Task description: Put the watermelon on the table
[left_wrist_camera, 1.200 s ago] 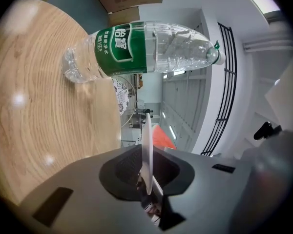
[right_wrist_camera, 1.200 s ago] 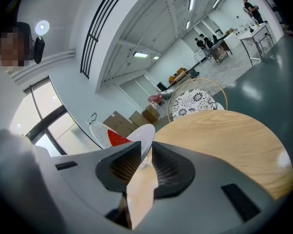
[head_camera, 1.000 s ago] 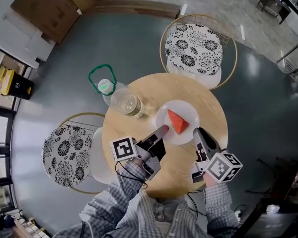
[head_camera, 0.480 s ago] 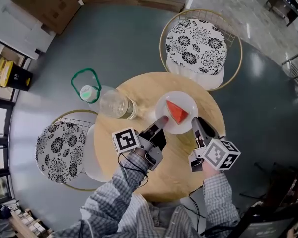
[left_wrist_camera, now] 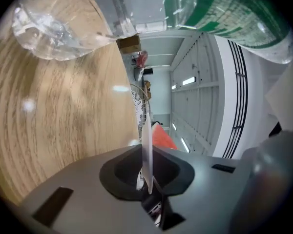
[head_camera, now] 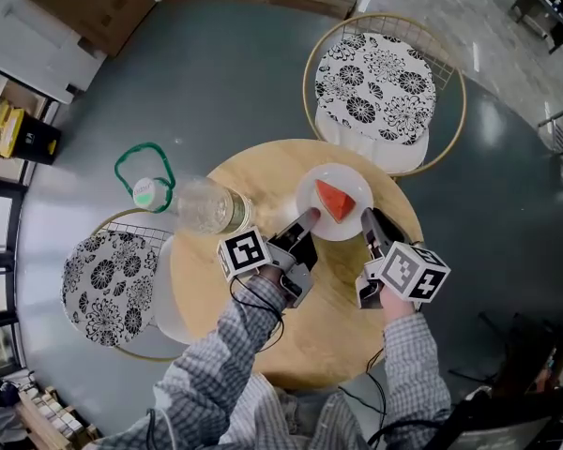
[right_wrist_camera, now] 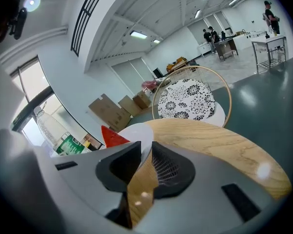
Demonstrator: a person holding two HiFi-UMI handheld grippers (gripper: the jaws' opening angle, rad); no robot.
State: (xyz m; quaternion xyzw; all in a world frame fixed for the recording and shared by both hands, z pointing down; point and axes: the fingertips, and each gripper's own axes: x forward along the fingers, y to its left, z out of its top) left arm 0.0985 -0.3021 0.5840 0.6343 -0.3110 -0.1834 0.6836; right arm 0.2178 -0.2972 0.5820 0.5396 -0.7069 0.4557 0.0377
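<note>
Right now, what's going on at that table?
A person grips a round white plate by its rim on both sides, with the left claw and right claw each shut on it. A red triangular watermelon slice sits on the plate, over the round wooden table. Whether the plate already rests on the wood, I can't tell.

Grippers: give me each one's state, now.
Left gripper: closed on the plate rim.
Right gripper: closed on the plate rim, opposite side.
</note>
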